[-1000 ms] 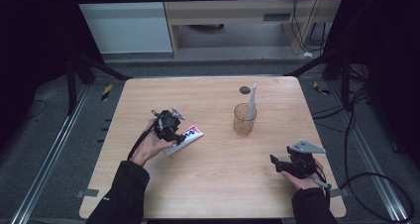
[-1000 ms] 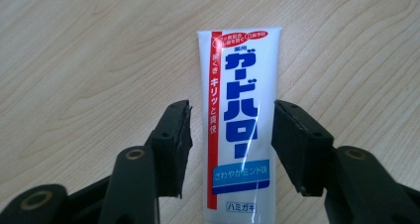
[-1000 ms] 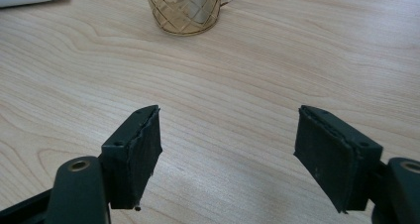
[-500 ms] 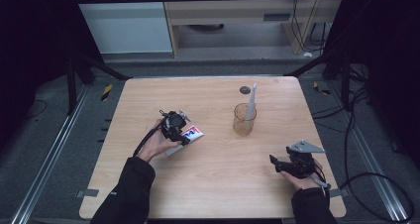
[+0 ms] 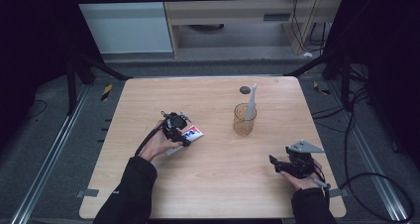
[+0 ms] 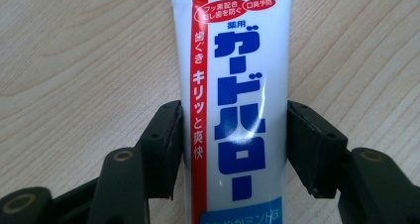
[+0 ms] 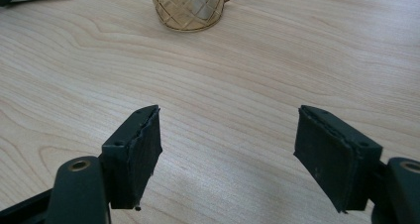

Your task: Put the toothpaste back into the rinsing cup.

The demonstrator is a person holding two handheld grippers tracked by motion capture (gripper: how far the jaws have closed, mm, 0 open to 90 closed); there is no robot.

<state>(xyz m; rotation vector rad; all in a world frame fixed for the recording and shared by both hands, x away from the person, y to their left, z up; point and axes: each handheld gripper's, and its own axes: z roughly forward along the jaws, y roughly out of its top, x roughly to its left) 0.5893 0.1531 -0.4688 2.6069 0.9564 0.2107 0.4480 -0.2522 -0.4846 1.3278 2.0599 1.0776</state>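
Left hand-held gripper (image 6: pixel 233 135) jaws just opened wide; tube (image 6: pixel 233 110) lies flat on the worktop (image 6: pixel 74 60) between them, gaps both sides. Tube white, red side stripe, blue Japanese lettering. Cap end cut off below. Right hand-held gripper (image 7: pixel 228 149) open, empty.

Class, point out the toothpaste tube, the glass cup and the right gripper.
toothpaste tube (image 6: pixel 233 110), left gripper view, printed front.
glass cup (image 5: pixel 244 122), high view, side wall.
right gripper (image 7: pixel 228 154), right gripper view, midway between its tips.
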